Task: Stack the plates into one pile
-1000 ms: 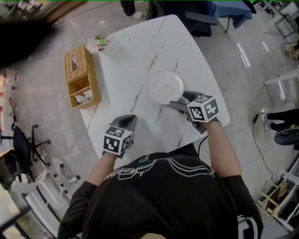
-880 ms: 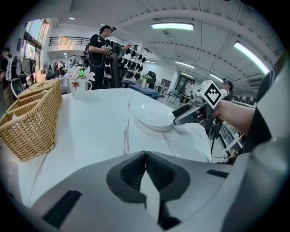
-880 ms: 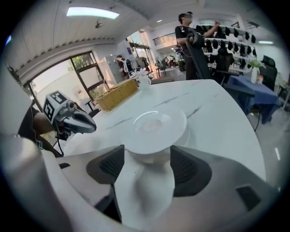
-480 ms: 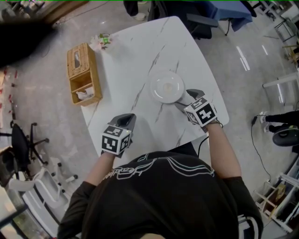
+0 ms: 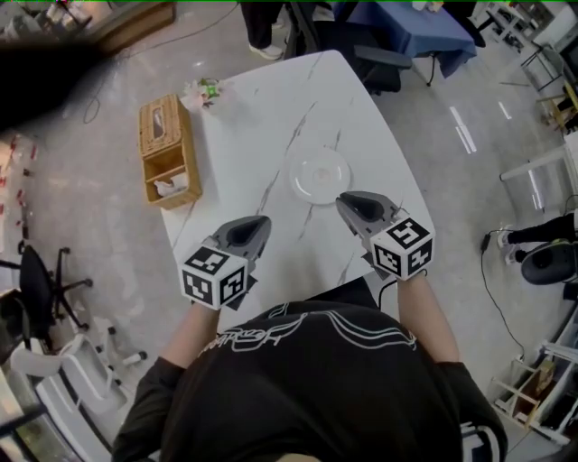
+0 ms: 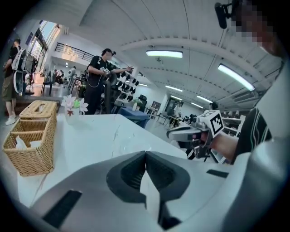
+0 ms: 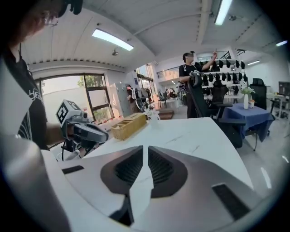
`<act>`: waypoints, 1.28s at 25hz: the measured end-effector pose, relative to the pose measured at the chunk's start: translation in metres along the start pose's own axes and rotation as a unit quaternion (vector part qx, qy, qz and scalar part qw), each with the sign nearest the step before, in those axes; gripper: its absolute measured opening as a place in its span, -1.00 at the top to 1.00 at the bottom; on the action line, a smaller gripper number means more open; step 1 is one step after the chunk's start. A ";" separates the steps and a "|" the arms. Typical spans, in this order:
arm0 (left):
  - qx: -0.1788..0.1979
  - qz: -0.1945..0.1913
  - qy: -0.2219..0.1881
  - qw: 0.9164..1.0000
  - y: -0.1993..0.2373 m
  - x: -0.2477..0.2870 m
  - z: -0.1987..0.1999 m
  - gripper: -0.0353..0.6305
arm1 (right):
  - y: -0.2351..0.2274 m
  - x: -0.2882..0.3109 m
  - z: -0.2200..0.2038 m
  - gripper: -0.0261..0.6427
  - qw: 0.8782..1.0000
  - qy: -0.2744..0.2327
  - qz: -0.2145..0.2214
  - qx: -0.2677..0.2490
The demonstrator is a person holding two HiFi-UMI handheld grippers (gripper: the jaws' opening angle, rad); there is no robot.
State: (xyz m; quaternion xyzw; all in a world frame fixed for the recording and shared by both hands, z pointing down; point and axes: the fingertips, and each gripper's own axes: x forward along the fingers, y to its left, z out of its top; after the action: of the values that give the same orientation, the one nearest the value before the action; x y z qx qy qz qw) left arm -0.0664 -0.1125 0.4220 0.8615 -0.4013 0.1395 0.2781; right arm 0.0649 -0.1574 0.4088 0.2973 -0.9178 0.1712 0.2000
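White plates (image 5: 318,175) lie as one pile on the white marble table (image 5: 271,108), right of its middle. My right gripper (image 5: 342,199) hangs above the table just short of the pile's near edge, not touching it. Its jaws have just been closing and now stand together with nothing between them (image 7: 145,147). My left gripper (image 5: 262,219) hovers over the table's near left part, well clear of the plates, also shut and empty (image 6: 145,154). Each gripper shows in the other's view, the right gripper (image 6: 186,133) and the left gripper (image 7: 90,132).
A wicker basket (image 5: 167,153) stands along the table's left edge, with a small flower vase (image 5: 200,90) at the far left corner. A chair (image 5: 388,54) and a blue-covered table (image 5: 424,18) stand beyond the far edge. A person (image 6: 97,81) stands further back.
Both grippers have lifted off the table and drawn back toward the person. The right gripper has come away from the plates' near edge. The plates have stayed put.
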 end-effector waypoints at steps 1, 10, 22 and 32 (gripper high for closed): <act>0.004 -0.008 -0.012 1.000 -0.006 -0.003 0.008 0.82 | 0.009 -0.004 0.005 0.77 1.000 -0.014 0.011 -0.005; 0.050 -0.029 -0.067 0.996 -0.050 -0.029 0.055 0.82 | 0.069 -0.045 0.054 0.83 0.991 -0.109 0.073 -0.021; 0.046 -0.030 -0.084 0.995 -0.060 -0.033 0.059 0.82 | 0.082 -0.058 0.053 0.84 0.986 -0.138 0.090 -0.004; 0.039 -0.034 -0.070 0.996 -0.061 -0.024 0.045 0.82 | 0.076 -0.056 0.035 0.84 0.988 -0.130 0.086 0.017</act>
State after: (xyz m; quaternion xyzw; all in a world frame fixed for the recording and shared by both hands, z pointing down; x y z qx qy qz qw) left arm -0.0340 -0.0923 0.3525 0.8926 -0.3843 0.0843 0.2200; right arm 0.0507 -0.0874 0.3377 0.2404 -0.9551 0.1630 0.0589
